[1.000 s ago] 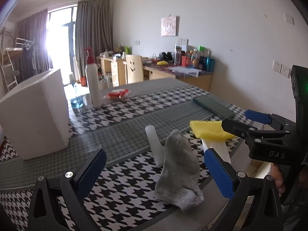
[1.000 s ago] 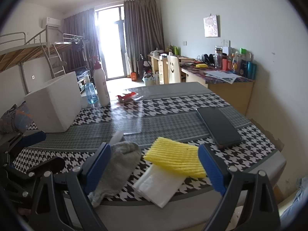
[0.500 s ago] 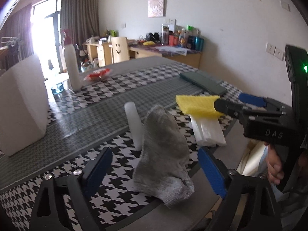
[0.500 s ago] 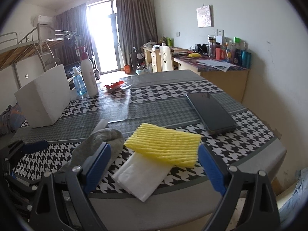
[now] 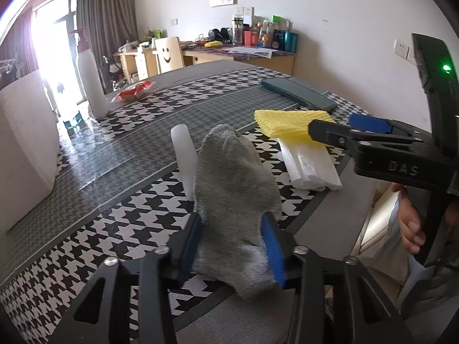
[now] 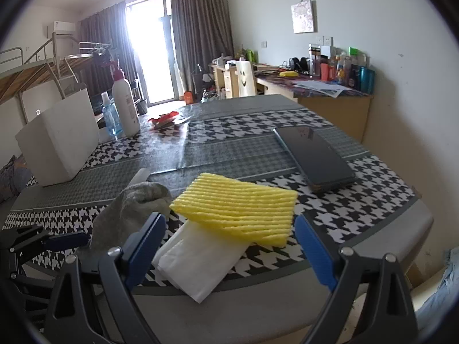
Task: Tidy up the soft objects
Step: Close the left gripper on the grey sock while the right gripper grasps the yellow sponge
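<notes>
The left hand-held gripper [image 5: 233,246] has its blue pads pressed against both sides of a gray sock [image 5: 235,189], pinching the lower part while the rest of the sock stands bunched above the worktop [image 5: 120,143]. The right hand-held gripper [image 6: 229,246] is spread wide and holds nothing; its pads flank a yellow ribbed foam sheet [image 6: 238,206] without touching it. That sheet lies partly over a folded white cloth [image 6: 200,263] near the worktop's front edge. A white cylinder [image 5: 183,154] lies just behind the sock.

The worktop wears a black-and-white houndstooth cover with gray bands. On it: one dark tablet [image 6: 312,157] to the right, one white foam box [image 6: 57,146] to the left, one tall white bottle [image 6: 124,106], one small blue bottle [image 6: 110,117] beside it, and one red packet [image 6: 163,119]. Behind, the room shows a cluttered wooden desk [image 6: 330,100] along the wall, gray curtains [image 6: 200,37] and a bright glass door.
</notes>
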The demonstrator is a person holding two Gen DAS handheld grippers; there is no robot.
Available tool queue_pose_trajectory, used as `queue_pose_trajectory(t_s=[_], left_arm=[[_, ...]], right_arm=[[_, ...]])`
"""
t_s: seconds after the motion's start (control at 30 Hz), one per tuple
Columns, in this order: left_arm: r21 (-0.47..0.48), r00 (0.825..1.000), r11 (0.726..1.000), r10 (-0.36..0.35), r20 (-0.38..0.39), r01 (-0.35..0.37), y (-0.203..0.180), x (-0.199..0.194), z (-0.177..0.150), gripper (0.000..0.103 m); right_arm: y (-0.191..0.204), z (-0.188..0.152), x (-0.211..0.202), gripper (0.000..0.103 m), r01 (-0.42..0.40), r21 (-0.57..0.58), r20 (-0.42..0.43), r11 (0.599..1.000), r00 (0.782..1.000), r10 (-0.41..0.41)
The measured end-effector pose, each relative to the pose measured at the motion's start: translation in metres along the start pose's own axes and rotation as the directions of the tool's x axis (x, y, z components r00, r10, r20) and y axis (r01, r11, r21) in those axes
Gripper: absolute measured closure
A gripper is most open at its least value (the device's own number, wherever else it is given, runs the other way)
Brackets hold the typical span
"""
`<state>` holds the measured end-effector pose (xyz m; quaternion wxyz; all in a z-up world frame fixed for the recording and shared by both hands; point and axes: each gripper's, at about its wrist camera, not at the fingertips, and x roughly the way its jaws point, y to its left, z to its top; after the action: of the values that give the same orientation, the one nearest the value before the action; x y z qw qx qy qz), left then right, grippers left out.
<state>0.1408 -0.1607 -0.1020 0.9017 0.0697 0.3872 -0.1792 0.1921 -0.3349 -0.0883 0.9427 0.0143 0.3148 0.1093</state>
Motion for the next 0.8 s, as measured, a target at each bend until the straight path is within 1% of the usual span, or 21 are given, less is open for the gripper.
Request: queue_pose_trajectory(t_s=[0.13,0.27,0.37,0.43,0.5,0.57,0.63,0.67,0.7,0.77,0.8], left_arm=[[0.026,1.000,1.000,-0.016,-0.004,0.016,-0.005,0.003,-0.001,0.074],[0.035,1.000,0.999,-0.027,-0.008,0.027,-0.005,0.005,0.000,0.081],[0.035,1.000,0.999,-0.028,-0.012,0.028,-0.005,0.006,0.000,0.082],[0.036,0.999,0.999,-0.030,-0.014,0.030,-0.005,0.006,0.000,0.083],[0.035,0.999,0.999,-0.033,-0.014,0.033,-0.004,0.007,0.000,0.085],[0.031,0.999,0.999,-0.040,-0.015,0.041,-0.002,0.007,0.001,0.090],[0.028,0.999,0.999,-0.044,-0.014,0.044,-0.001,0.007,0.001,0.091],[0.029,0.999,0.999,-0.044,-0.014,0.045,-0.001,0.007,0.001,0.093],[0.029,0.999,0.999,-0.045,-0.014,0.045,-0.001,0.007,0.001,0.094],[0.028,0.999,0.998,-0.048,-0.009,0.048,0.001,0.006,0.001,0.096],[0.027,0.999,0.998,-0.049,-0.008,0.050,0.001,0.005,0.001,0.097]], right_arm=[[-0.002,-0.001,0.005,0.009,-0.015,0.007,-0.008,1.000,1.000,0.015],[0.001,0.001,0.008,0.009,-0.004,-0.015,-0.008,1.000,1.000,0.004],[0.006,0.001,0.010,0.015,0.001,-0.042,-0.019,0.999,1.000,-0.002],[0.009,0.001,0.012,0.021,-0.004,-0.060,-0.030,0.998,1.000,0.002],[0.010,0.000,0.016,0.024,-0.009,-0.069,-0.041,0.998,0.999,0.006],[0.010,0.000,0.021,0.032,-0.013,-0.073,-0.056,0.997,0.998,0.009],[0.008,-0.001,0.027,0.048,-0.020,-0.066,-0.085,0.998,0.996,0.014],[0.006,-0.001,0.030,0.051,-0.023,-0.060,-0.100,0.998,0.995,0.017],[0.006,-0.002,0.031,0.054,-0.018,-0.060,-0.102,0.998,0.995,0.012],[0.005,-0.002,0.030,0.064,-0.006,-0.069,-0.098,0.998,0.995,0.000],[0.005,-0.002,0.029,0.071,-0.006,-0.067,-0.100,0.998,0.995,-0.001]])
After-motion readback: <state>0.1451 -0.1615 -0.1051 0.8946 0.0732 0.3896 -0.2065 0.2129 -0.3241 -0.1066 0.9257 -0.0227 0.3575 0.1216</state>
